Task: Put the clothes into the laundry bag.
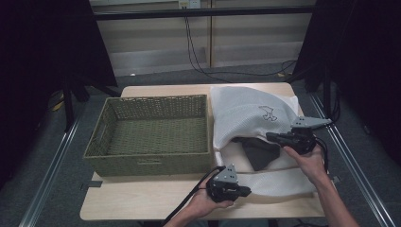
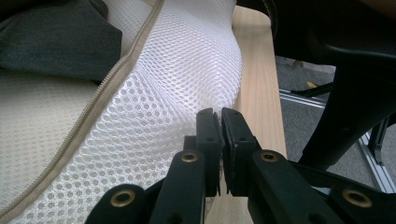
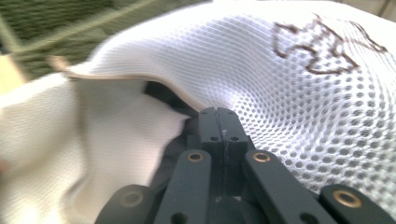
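Observation:
A white mesh laundry bag lies open on the right half of the table, with a dark garment inside its mouth. My left gripper is at the front and is shut on the bag's lower flap. In the left gripper view the jaws of the left gripper pinch the mesh near the table edge. My right gripper is shut on the upper flap's rim. In the right gripper view the right gripper holds that rim lifted above the dark garment, beside a dark printed logo.
An empty green wicker basket takes up the left half of the wooden table, right beside the bag. Metal rails run along both sides of the table, and dark curtains and cables stand behind it.

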